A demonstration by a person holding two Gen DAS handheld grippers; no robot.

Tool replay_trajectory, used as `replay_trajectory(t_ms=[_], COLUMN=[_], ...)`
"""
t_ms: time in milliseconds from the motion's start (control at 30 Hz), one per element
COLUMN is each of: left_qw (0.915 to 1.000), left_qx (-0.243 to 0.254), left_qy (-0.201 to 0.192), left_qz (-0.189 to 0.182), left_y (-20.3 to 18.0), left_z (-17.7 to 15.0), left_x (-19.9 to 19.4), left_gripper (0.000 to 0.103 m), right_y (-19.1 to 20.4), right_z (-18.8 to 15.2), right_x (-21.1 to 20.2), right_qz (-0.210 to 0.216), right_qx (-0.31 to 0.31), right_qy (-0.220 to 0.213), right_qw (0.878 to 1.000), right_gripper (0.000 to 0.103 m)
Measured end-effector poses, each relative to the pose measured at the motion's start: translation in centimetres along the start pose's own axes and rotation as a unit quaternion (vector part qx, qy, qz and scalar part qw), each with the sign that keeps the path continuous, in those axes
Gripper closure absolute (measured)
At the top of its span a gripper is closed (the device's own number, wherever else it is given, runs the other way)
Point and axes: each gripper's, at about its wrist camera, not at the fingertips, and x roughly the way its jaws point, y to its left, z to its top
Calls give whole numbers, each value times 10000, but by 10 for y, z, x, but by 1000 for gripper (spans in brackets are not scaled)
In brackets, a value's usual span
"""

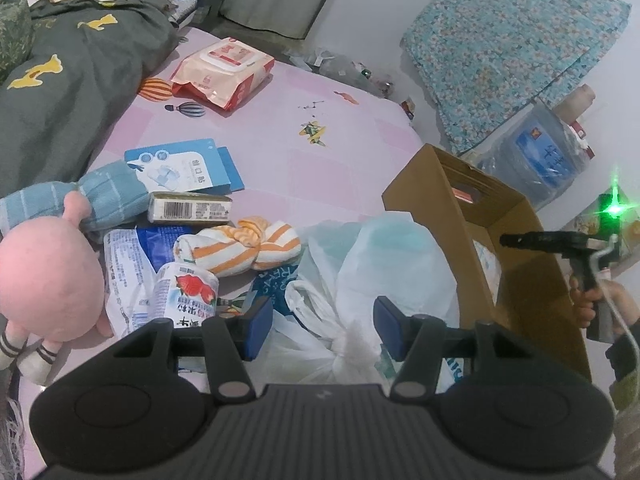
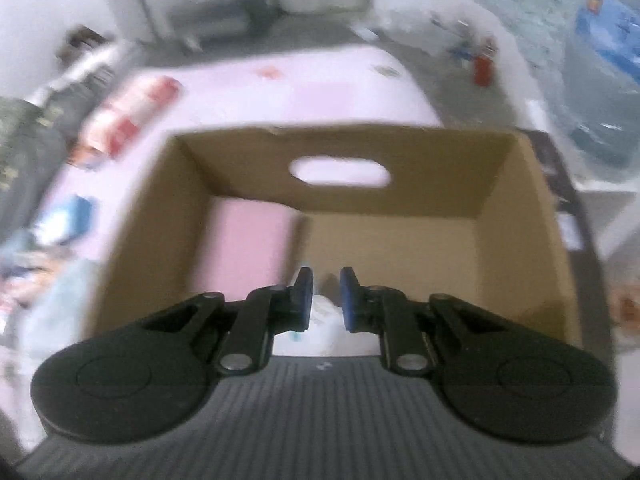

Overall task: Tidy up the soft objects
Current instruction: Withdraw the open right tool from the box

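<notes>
On the pink bedsheet point(image 1: 280, 136) lies a heap of soft things: a pink plush doll point(image 1: 48, 284), a blue checked cloth point(image 1: 108, 196), an orange-striped knotted towel point(image 1: 240, 248) and a white plastic bag point(image 1: 360, 280). My left gripper point(image 1: 324, 328) hovers open over the bag's knot, pads apart on either side of it. The open cardboard box point(image 1: 424, 200) stands to the right. My right gripper point(image 2: 326, 296) is shut with nothing between its pads, above the box point(image 2: 400, 236). A white soft item point(image 2: 320, 320) lies in the box below it. A hand holds the right gripper point(image 1: 508, 240) over the box.
A wet-wipes pack point(image 1: 224, 72), a blue carton point(image 1: 184, 168), a barcoded bar point(image 1: 188, 208) and a drink can point(image 1: 188, 292) also lie on the sheet. A dark green quilt point(image 1: 60, 92) covers the left. A water jug point(image 1: 540, 160) and floral cushion point(image 1: 512, 40) stand beyond the box.
</notes>
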Motion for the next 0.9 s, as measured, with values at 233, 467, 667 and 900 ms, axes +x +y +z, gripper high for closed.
replay_trajectory(t_ms=[233, 467, 667, 900], left_qw=[10000, 10000, 10000, 10000], left_qx=[-10, -34, -20, -13], left_qy=[2, 12, -20, -20], left_qz=[-11, -69, -63, -67], left_y=[2, 5, 5, 4], left_z=[2, 2, 2, 2], left_x=[0, 0, -3, -3], left_gripper=[46, 46, 46, 46], right_y=[-23, -12, 18, 28], right_z=[-13, -53, -84, -85], right_x=[-12, -10, 23, 30], right_qz=[175, 1273, 988, 173], right_qx=[946, 1510, 890, 21], right_qy=[110, 1114, 1967, 1761], right_qw=[9953, 9739, 9714, 9842], right_gripper=[78, 67, 67, 67])
